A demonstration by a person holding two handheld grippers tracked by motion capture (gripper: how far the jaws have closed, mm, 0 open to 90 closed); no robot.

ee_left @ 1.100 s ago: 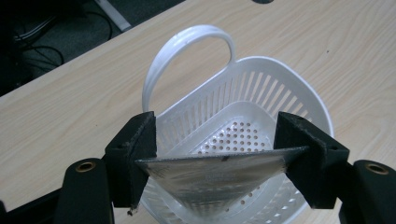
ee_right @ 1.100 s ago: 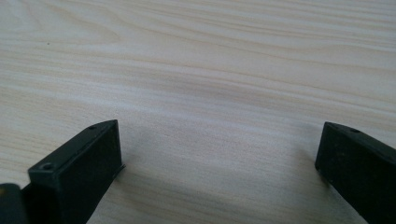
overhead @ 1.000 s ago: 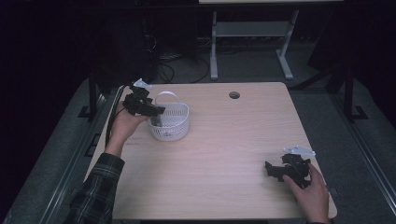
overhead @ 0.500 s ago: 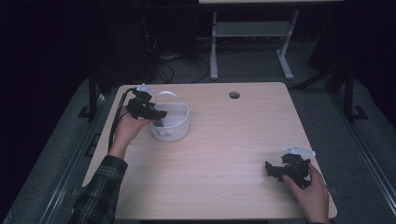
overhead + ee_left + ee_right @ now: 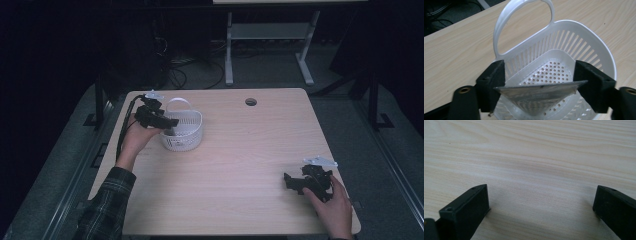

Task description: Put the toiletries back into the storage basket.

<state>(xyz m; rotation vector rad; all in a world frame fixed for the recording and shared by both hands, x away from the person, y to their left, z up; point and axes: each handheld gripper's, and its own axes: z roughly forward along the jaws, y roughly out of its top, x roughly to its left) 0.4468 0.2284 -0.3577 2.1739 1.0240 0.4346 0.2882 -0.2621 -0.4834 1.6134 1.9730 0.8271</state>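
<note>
**Ana:** Left gripper view is showing the left gripper [image 5: 539, 86] hanging over the white slotted plastic basket [image 5: 584, 50] with the hoop handle, which is standing at the table's far left. A thin grey, wedge-shaped flat piece [image 5: 536, 96] is spanning the gap between the jaws.

**Ben:** Are the pads clamping it?

**Ana:** The jaws have just been opening and are now standing wide, with the piece reaching from one to the other. I'm judging it barely held, if at all.

**Ben:** Then it is probably about to drop. If it is sitting askew, it could be catching on the rim and tipping onto the pale wooden table [image 5: 240, 165] instead.

**Ana:** Or the hand could be knocking the light basket sideways.

**Ben:** And the right gripper [image 5: 295, 181]?

**Ana:** Resting low at the near right edge, jaws spread apart over bare wood, holding nothing.
</note>
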